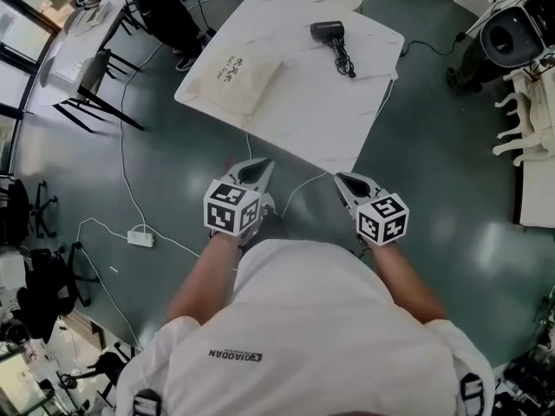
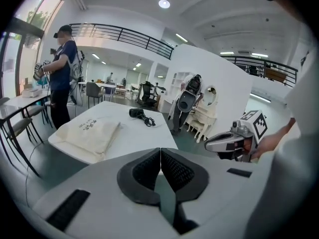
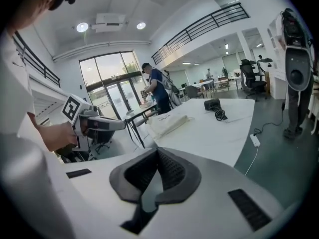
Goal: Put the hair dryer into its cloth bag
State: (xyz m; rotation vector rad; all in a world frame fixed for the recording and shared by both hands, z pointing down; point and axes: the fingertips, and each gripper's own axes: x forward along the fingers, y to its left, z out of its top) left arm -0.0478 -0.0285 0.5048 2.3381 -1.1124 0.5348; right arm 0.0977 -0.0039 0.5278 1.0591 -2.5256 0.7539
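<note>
A black hair dryer [image 1: 329,31] with its coiled cord [image 1: 344,60] lies on the far part of a white table [image 1: 321,111]. The cream cloth bag [image 1: 232,81] lies flat on the table's left side. Both grippers hover over the floor short of the table's near corner. My left gripper [image 1: 262,171] is shut and holds nothing; my right gripper [image 1: 342,183] is shut and holds nothing too. From the left gripper view the bag [image 2: 89,133] lies left and the dryer [image 2: 136,113] beyond. In the right gripper view the dryer [image 3: 213,104] and bag [image 3: 169,123] lie ahead.
A power strip [image 1: 140,237] and cables trail over the green floor to the left. Chairs [image 1: 91,94] and another table stand far left, where a person [image 1: 160,7] is standing. White furniture [image 1: 525,120] and a black machine [image 1: 512,33] stand at the right.
</note>
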